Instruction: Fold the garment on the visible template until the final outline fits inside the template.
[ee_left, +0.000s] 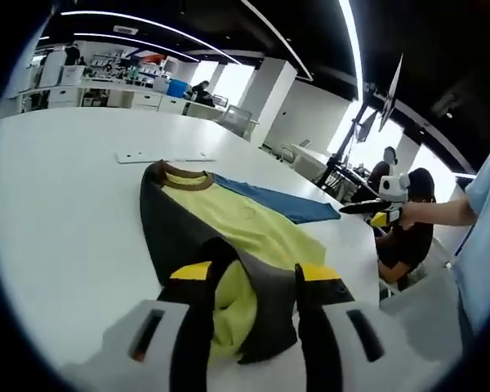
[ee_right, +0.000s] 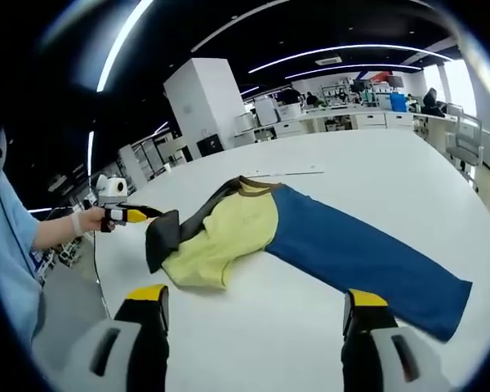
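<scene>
Shirt [ee_right: 253, 229] lies flat on the white desk [ee_right: 376, 163], partly folded. Its long axis runs from the dark, bunched end near the person across to the blue sleeve [ee_right: 359, 253], which stretches out straight toward the far right in the right gripper view. The brown collar [ee_right: 257, 184] points away toward the back of the room, the yellow body sits in the middle, and a dark grey panel is doubled over the near end.

In the right gripper view the left claw [ee_right: 151, 214] is pinched shut on that grey flap, lifting its edge a little off the desk; the hand [ee_right: 94, 219] holding it comes in level from the left, forearm nearly horizontal. In the left gripper view the grey cloth [ee_left: 265, 302] rises up between its own two jaws.

Right claw [ee_right: 253, 314] hangs above bare desk just short of the shirt, jaws wide apart with nothing between them. In the left gripper view it [ee_left: 355, 208] shows beyond the sleeve tip, held out level.

Thin white strip [ee_right: 286, 172] lies on the desk just beyond the collar.
</scene>
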`<state>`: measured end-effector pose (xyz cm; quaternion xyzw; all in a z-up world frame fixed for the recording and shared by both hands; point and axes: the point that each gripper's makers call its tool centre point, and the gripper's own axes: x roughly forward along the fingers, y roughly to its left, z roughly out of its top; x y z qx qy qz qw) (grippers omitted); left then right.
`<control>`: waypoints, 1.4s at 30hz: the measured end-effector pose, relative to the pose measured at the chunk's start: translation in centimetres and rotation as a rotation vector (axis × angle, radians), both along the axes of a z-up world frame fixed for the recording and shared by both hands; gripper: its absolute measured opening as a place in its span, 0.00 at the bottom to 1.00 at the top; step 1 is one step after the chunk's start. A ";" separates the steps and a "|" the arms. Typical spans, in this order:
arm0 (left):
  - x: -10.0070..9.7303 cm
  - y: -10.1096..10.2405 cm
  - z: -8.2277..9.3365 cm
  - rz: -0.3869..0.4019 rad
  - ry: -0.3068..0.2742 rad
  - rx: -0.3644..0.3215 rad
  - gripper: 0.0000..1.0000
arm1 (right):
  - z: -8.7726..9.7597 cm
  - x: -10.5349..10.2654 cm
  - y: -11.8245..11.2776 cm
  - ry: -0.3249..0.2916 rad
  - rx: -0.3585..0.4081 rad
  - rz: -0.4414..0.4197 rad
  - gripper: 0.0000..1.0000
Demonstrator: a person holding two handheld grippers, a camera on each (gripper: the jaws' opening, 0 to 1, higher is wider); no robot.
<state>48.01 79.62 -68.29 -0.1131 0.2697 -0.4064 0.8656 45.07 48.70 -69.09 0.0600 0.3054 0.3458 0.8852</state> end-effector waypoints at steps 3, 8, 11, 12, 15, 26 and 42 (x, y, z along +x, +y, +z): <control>-0.9 0.9 -0.4 0.006 0.010 0.003 0.35 | -0.1 -0.1 0.3 0.002 0.001 0.005 0.89; -2.7 2.1 -1.0 0.014 0.038 -0.018 0.28 | -0.2 -0.2 0.4 0.007 0.005 0.008 0.89; -3.5 2.5 -1.4 0.018 0.052 -0.025 0.27 | -0.2 -0.2 0.5 0.008 0.004 0.010 0.89; -3.7 2.5 -1.5 0.019 0.055 -0.022 0.27 | -0.2 -0.2 0.5 0.007 0.004 0.010 0.89; -4.4 2.8 -1.9 0.019 0.063 -0.019 0.25 | -0.1 -0.2 0.5 0.007 0.005 0.010 0.89; -6.0 2.9 -4.9 0.012 0.123 -0.003 0.21 | -0.3 -0.6 0.4 0.017 0.006 0.007 0.88; -5.0 2.1 -5.3 0.006 0.103 0.007 0.14 | -0.7 -1.1 0.2 0.033 0.008 0.002 0.87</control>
